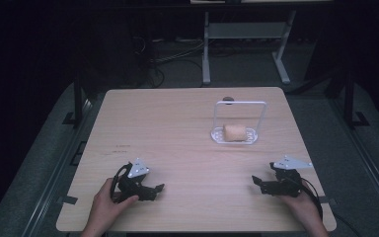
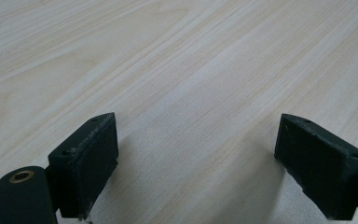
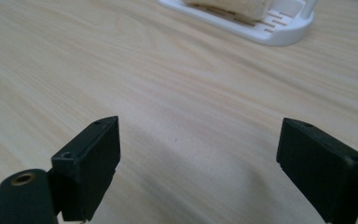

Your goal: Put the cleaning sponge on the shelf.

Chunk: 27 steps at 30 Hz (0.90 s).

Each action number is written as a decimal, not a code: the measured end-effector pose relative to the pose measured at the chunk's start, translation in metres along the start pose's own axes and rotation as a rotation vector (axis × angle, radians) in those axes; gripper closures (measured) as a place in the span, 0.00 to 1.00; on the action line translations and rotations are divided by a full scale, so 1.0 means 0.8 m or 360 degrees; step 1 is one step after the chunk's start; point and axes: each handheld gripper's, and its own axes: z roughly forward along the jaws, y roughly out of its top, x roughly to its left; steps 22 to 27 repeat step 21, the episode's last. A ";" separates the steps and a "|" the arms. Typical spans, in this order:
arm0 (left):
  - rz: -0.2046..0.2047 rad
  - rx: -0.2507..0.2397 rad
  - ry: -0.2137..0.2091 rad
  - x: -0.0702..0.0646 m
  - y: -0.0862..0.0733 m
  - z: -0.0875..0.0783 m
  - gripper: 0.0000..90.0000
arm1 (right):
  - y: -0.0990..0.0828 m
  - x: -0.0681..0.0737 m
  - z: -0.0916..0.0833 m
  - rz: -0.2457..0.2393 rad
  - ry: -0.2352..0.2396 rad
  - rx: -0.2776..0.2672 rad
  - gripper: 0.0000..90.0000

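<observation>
Near the front edge of the worktop [image 1: 177, 118], toward its left corner, the left gripper [image 1: 154, 189] lies low over the wood in the person's left hand [image 1: 106, 205], its fingers [image 2: 86, 161] spread wide with only bare wood grain between them. Toward the front right corner the right gripper [image 1: 258, 181] sits in the right hand [image 1: 303, 207], also low above the surface; its fingers [image 3: 88, 163] stand wide apart and hold nothing. Both grippers point inward, toward each other. The bread roll [image 1: 235, 132] lies on a white slotted rack [image 1: 249, 139] with an upright wire frame, on the right half of the worktop nearer its far edge, well apart from both grippers. In the right gripper view the rack's rim [image 3: 279, 35] shows ahead of the fingers.
</observation>
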 end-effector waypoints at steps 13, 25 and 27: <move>-0.0007 -0.0007 0.0000 0.000 0.000 0.000 0.14 | -0.008 0.006 0.009 -0.0070 0.0000 0.0144 0.14; -0.0004 -0.0004 0.0003 -0.001 0.000 0.000 0.14 | -0.008 0.006 0.008 -0.0066 0.0000 0.0145 0.14; -0.0004 -0.0004 0.0003 -0.001 0.000 0.000 0.14 | -0.008 0.006 0.008 -0.0066 0.0000 0.0145 0.14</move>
